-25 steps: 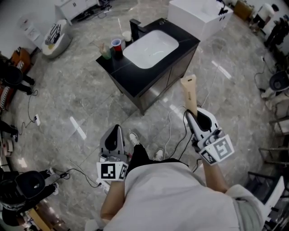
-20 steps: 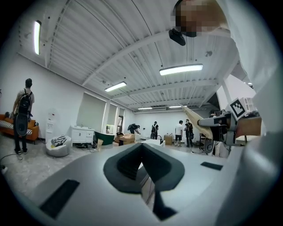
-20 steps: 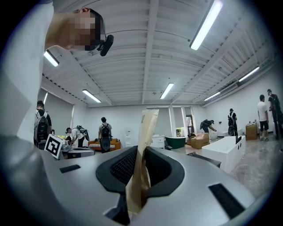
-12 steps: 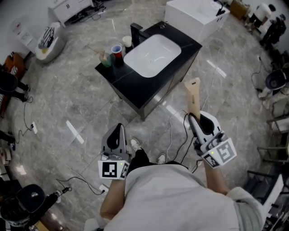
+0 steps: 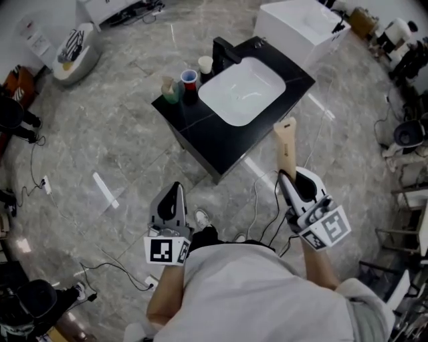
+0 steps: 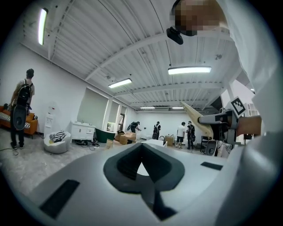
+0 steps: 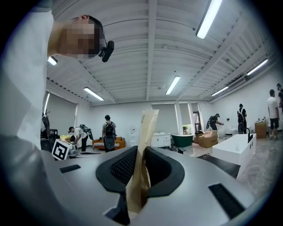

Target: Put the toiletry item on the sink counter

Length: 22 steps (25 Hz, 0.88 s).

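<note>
The toiletry item [image 5: 285,143] is a flat tan tube, standing upright in my right gripper [image 5: 285,176], which is shut on its lower end. In the right gripper view the tube [image 7: 144,150] rises between the two dark pads of that gripper [image 7: 140,178]. My left gripper [image 5: 175,190] hangs lower left, shut and empty; its own view shows the jaws [image 6: 142,159] closed together. The black sink counter [image 5: 200,127] with a white basin [image 5: 242,90] stands ahead on the floor, apart from both grippers.
Two cups [image 5: 190,79], a green bottle [image 5: 170,91] and a black faucet [image 5: 223,49] sit along the counter's far-left edge. A white tub [image 5: 301,20] stands behind it. Cables [image 5: 257,200] trail on the grey marble floor by my feet. People stand in the background.
The counter has shifted right and slightly down in the head view as the camera moved. Both grippers keep their pose, the right one still holding the tube.
</note>
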### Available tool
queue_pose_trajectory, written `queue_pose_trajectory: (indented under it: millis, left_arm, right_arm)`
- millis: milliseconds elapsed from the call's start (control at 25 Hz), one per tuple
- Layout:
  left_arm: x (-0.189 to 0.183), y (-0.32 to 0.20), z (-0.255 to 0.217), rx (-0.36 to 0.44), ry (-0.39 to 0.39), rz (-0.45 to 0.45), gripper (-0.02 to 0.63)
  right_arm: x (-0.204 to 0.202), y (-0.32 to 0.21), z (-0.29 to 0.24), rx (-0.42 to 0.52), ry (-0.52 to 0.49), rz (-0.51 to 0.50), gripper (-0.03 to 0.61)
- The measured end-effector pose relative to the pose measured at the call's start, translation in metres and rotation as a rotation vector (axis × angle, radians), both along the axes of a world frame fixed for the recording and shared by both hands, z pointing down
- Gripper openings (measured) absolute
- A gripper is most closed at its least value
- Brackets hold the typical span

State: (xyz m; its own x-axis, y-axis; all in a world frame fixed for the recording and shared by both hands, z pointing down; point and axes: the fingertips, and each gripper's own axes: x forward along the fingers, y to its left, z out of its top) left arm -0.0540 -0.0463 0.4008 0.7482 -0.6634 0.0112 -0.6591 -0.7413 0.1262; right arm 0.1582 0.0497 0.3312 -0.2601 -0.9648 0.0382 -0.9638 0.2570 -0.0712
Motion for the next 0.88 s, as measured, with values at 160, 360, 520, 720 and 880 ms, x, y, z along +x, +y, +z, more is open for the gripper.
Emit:
queue_pose_trajectory:
  millis: [160,360,520,720,880]
  left_arm:
    - [-0.008,-0.028,0.005,-0.017,0.023,-0.002,0.000]
    - [-0.017,-0.062,0.008,-0.025,0.048,0.009,0.000]
    - [-0.028,-0.083,0.022,-0.051,0.056,0.019,0.000]
    - [-0.028,-0.103,0.023,-0.059,0.072,0.051,0.000]
    - [-0.025,-0.111,0.024,-0.064,0.079,0.073,0.000]
  right_arm:
    - [-0.014,-0.027,-0.004,-0.005,0.009,-0.016,0.072]
    - [-0.031,-0.059,-0.009,-0.016,0.030,-0.025,0.073]
    - [-0.046,-0.078,-0.007,-0.021,0.034,-0.034,0.072]
    - [-0.060,-0.093,-0.015,-0.022,0.054,-0.028,0.072]
    - [-0.063,-0.096,-0.017,-0.024,0.098,-0.014,0.072]
